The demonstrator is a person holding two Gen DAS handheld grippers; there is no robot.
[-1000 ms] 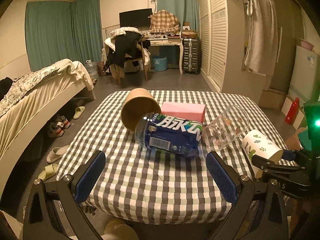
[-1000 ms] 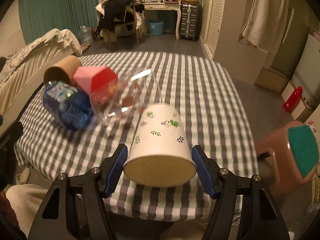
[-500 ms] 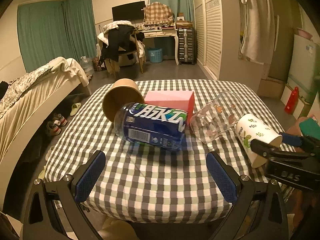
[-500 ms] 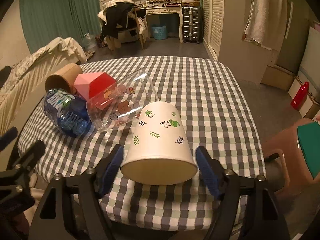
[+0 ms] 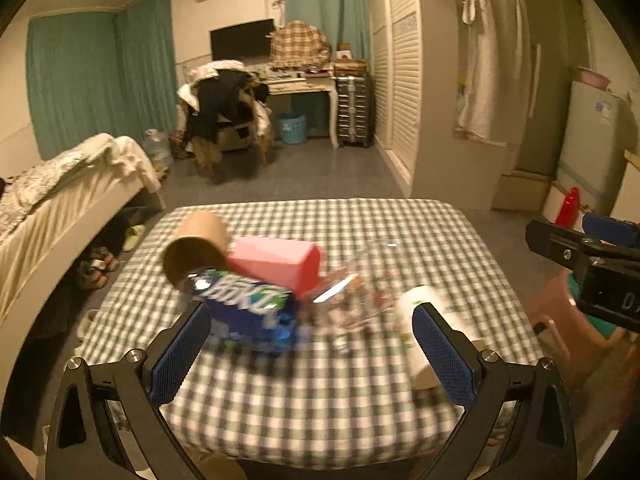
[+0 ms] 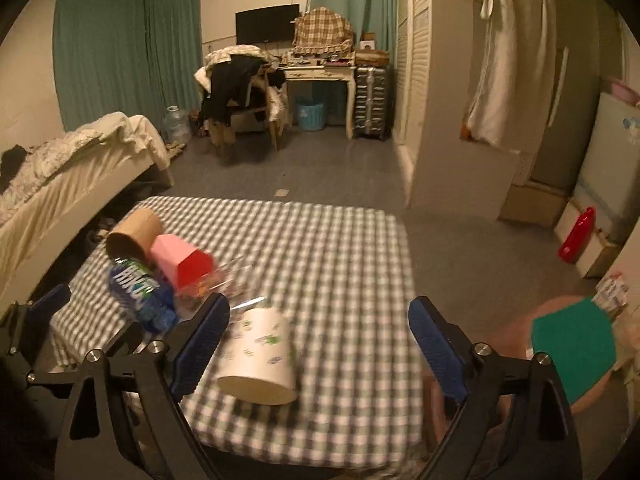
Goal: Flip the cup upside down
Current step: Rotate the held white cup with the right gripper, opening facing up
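Right wrist view: I see the white paper cup [image 6: 258,356] on its side on the checked table [image 6: 344,264], mouth toward me, just beside my right gripper's [image 6: 318,344] left finger. Jaws wide, holding nothing. Left gripper [image 5: 312,352] also spread wide, empty. Blue bottle [image 6: 138,294] lies left of cup.

A lived-in bedroom in a home — an unmade bed [image 6: 76,168] sits at nine o'clock, teal curtains [image 6: 120,52] hang behind it, and shoes [image 5: 96,268] lie beneath the frame. At twelve o'clock stand a desk [image 6: 320,76] with a dark monitor [image 6: 267,24] and a clothes-draped chair [image 6: 240,92]. A louvred wardrobe [image 5: 400,80] fills one o'clock — a small fridge [image 5: 592,136] stands at three.
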